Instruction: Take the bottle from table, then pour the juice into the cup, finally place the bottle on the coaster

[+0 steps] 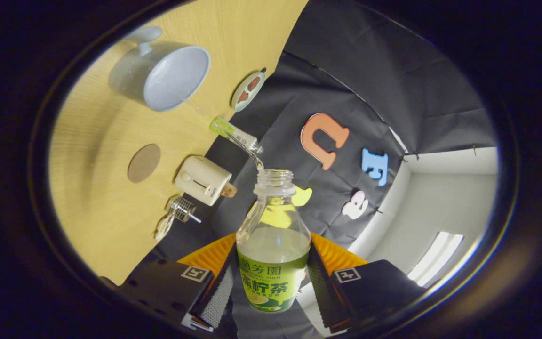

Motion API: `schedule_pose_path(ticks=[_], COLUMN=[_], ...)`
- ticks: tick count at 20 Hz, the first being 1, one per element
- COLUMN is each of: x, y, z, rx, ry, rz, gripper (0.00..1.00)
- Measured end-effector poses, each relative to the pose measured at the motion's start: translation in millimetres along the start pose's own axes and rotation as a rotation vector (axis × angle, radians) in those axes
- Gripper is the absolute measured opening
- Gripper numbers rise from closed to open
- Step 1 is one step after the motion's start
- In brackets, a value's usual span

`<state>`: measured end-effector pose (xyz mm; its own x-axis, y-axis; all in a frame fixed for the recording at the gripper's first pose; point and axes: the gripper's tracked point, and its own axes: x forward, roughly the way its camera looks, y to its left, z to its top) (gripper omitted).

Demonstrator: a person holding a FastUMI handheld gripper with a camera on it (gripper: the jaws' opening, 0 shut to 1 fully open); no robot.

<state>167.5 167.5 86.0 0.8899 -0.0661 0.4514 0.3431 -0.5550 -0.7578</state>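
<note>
Wooden table edge lies beyond the uncapped bottle, pinched between both fingers.

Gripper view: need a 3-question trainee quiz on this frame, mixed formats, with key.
1. True or false: the clear plastic juice bottle with the green label sits between the fingers of the hand-held gripper with its cap off.
2. Multiple choice: the pale blue mug on the wooden table looks A) full of juice, B) empty, C) lidded.
3. Fill in: the round brown coaster lies between the mug and the cream box-shaped ____.

Key: 1 true; 2 B; 3 appliance.
</note>
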Motion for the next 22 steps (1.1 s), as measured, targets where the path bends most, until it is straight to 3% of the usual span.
schedule_pose_path(ticks=[22], x=[-4.7], y=[-26.8], z=[14.2], rx=[-0.170], ry=[-0.004], rz=[-0.026], gripper=[0.81])
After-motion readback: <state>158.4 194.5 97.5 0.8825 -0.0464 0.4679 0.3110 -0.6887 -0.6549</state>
